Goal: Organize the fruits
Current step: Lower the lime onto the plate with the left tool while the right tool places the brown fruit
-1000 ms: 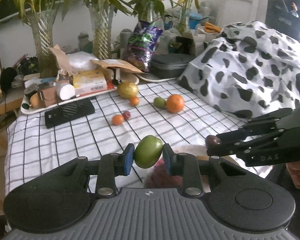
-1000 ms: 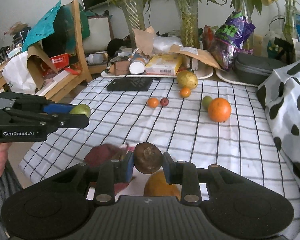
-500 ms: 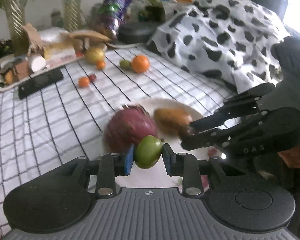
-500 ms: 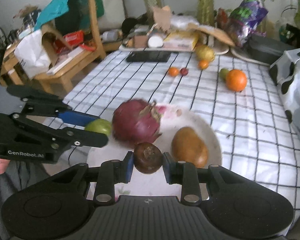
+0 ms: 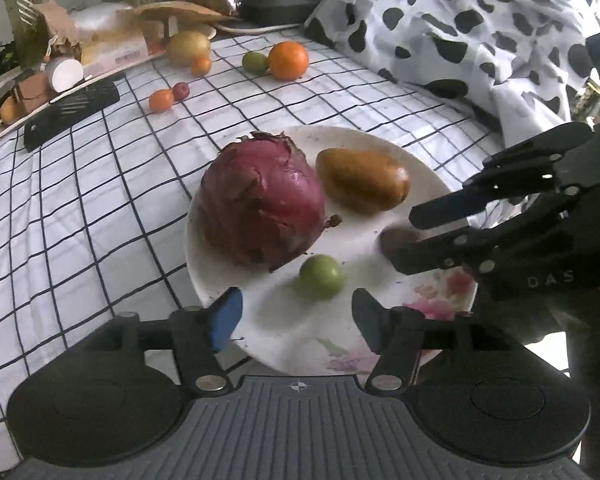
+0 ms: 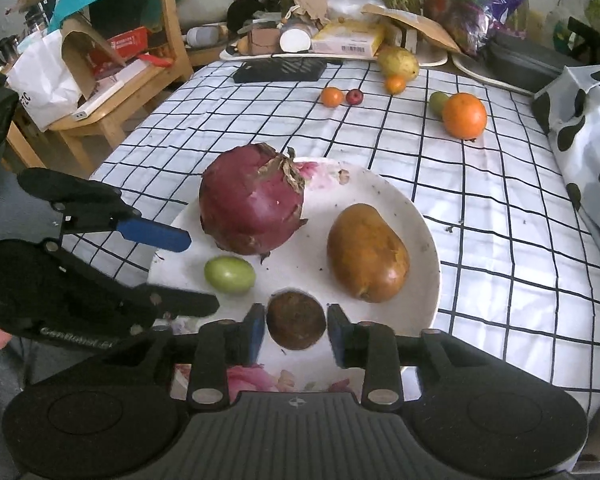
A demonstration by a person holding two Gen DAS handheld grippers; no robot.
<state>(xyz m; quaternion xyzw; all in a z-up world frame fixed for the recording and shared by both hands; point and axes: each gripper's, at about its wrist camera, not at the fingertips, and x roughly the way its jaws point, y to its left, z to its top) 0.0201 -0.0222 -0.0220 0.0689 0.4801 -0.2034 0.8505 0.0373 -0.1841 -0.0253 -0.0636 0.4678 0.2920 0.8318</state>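
A white plate [image 5: 364, 148] [image 6: 416, 216] near the table's front edge holds a large purple-red fruit [image 5: 262, 200] [image 6: 252, 200], a brown mango [image 5: 364, 180] [image 6: 366, 254] and a small green fruit [image 5: 322, 276] [image 6: 230, 274]. My left gripper [image 5: 296, 316] [image 6: 200, 272] is open and empty, just behind the green fruit. My right gripper [image 6: 296, 330] [image 5: 404, 236] has its jaws slightly apart around a dark brown round fruit [image 6: 296, 320] [image 5: 396, 240] that rests low over the plate; small gaps show on both sides.
On the checked cloth farther back lie an orange [image 6: 464, 116], a green fruit [image 6: 438, 102], a yellow pear [image 6: 398, 62], two small orange fruits [image 6: 332, 96] and a small red one [image 6: 354, 96]. A black tray [image 6: 280, 70], clutter and a spotted cloth [image 5: 460, 20] border the table.
Both grippers came down over the plate. My left gripper opened and let the green fruit onto the plate. My right gripper's jaws have loosened around the brown fruit.
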